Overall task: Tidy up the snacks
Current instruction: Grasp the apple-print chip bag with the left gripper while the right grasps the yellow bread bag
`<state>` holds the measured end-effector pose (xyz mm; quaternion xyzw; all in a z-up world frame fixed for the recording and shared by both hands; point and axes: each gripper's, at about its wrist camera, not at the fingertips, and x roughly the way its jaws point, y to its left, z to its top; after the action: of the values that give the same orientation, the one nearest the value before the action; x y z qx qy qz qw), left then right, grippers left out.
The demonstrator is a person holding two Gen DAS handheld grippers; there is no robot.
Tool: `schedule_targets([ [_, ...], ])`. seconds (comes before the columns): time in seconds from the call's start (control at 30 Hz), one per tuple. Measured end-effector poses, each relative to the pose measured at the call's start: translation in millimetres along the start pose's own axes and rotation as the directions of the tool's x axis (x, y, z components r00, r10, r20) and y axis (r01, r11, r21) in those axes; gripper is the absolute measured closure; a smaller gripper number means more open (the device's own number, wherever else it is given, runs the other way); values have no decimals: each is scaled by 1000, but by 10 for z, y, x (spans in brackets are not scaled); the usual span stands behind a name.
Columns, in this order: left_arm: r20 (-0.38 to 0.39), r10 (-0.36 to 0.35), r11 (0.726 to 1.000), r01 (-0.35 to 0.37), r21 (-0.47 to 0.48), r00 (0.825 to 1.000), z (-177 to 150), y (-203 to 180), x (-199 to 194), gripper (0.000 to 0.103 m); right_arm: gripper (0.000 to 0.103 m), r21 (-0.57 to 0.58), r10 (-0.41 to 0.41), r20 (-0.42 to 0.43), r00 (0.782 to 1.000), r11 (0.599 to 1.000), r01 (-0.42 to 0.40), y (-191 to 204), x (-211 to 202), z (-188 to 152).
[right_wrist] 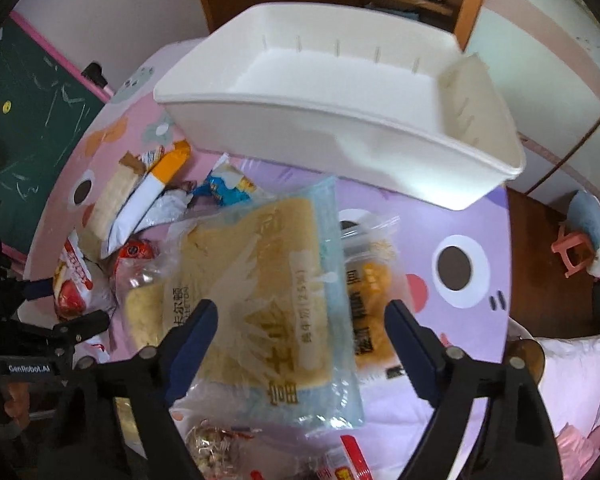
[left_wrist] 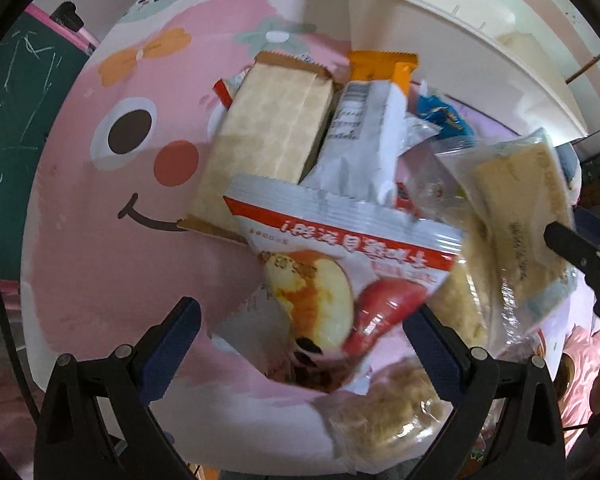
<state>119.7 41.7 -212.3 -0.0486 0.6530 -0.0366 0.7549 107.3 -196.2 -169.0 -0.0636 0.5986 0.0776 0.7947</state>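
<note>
My right gripper (right_wrist: 300,344) points down, fingers apart, nothing pinched; the blue-edged bread bag (right_wrist: 260,300) lies flat between them, pads not yet on it, so I judge it's lined up for a grab across its width. Just outside my right finger sits a clear bag with a yellow bun (right_wrist: 374,288). Beyond the fingertips the white bin (right_wrist: 340,128) stands empty at the worktop's far side, likely where the snacks go.

My left gripper (left_wrist: 300,340) is also wide apart and empty, straddling the red-and-white apple snack pouch (left_wrist: 340,272), which lies on top of the pile, the easiest first pick. Past its fingertips: a long tan wafer pack (left_wrist: 268,128) beside a white-and-orange pouch (left_wrist: 364,120), then a blue wrapper (left_wrist: 444,116). All loose on the pink cartoon worktop (left_wrist: 100,240); nothing sorted yet.
</note>
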Motion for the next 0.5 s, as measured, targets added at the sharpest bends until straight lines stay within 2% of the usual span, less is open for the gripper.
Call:
schedule_targets([
  [0.13, -19, 0, 1000, 0, -5, 1000, 14, 36, 107, 2, 26, -25, 29, -14, 999, 999, -29, 85, 70, -14],
  [0.23, -21, -6, 1000, 6, -3, 1000, 19, 43, 143, 4, 37, -44, 39, -14, 999, 998, -39, 130, 74, -8],
  [0.3, -24, -10, 1000, 10, 8, 1000, 11, 33, 158, 11, 45, -51, 37, -10, 999, 998, -38, 136, 49, -2],
  [0.37, -37, -12, 1000, 12, 22, 999, 10, 12, 193, 26, 55, -47, 43, -9, 999, 998, -43, 128, 23, 9],
  [0.4, -43, -10, 1000, 11, 27, 999, 4, 6, 212, 30, 57, -44, 48, -10, 999, 998, -48, 118, 13, 11],
  [0.5, -38, -3, 999, 5, 36, 999, -42, -28, 210, 37, 65, -41, 53, -8, 999, 998, -53, 103, -23, -3],
])
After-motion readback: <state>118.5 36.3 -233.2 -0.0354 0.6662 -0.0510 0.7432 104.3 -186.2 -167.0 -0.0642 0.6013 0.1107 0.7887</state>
